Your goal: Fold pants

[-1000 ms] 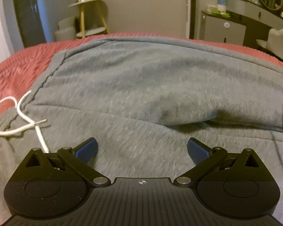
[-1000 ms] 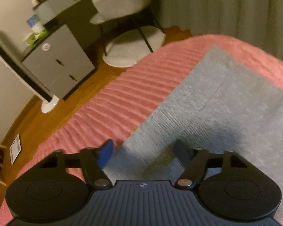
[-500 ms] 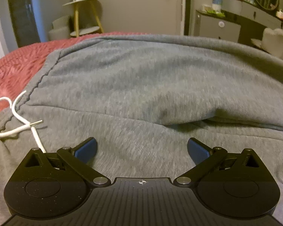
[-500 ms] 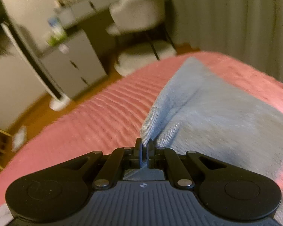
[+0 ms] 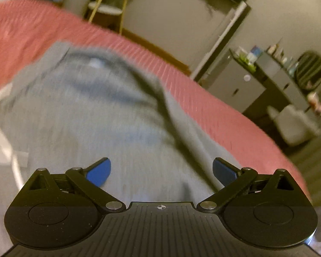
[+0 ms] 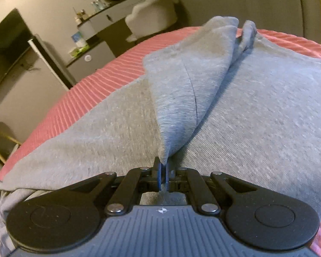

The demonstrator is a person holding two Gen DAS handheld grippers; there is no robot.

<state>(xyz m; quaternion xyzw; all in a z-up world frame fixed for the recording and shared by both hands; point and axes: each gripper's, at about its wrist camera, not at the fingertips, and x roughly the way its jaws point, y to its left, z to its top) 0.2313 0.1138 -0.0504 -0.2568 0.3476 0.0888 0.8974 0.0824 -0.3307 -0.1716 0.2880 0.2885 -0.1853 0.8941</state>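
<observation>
Grey sweatpants (image 5: 100, 115) lie on a red ribbed bedspread (image 5: 214, 107). A white drawstring (image 5: 2, 132) trails at the left of the left wrist view. My left gripper (image 5: 161, 171) is open and empty, hovering over the grey cloth; this view is blurred. My right gripper (image 6: 163, 172) is shut on an edge of the pants (image 6: 182, 90) and holds that fold raised above the flat grey cloth (image 6: 267, 111) beneath. The lifted part stretches away toward the far bed edge.
The bedspread (image 6: 109, 68) ends at the far side. Beyond it stand a grey drawer cabinet (image 5: 239, 90), a dark desk with a round mirror (image 5: 310, 70), a white chair (image 6: 154, 19) and a wooden side table (image 5: 106, 10).
My right gripper has carried the pinched pants edge up and back over the rest of the pants. My left gripper has swung and tilted, so its view now shows the bed edge and cabinet.
</observation>
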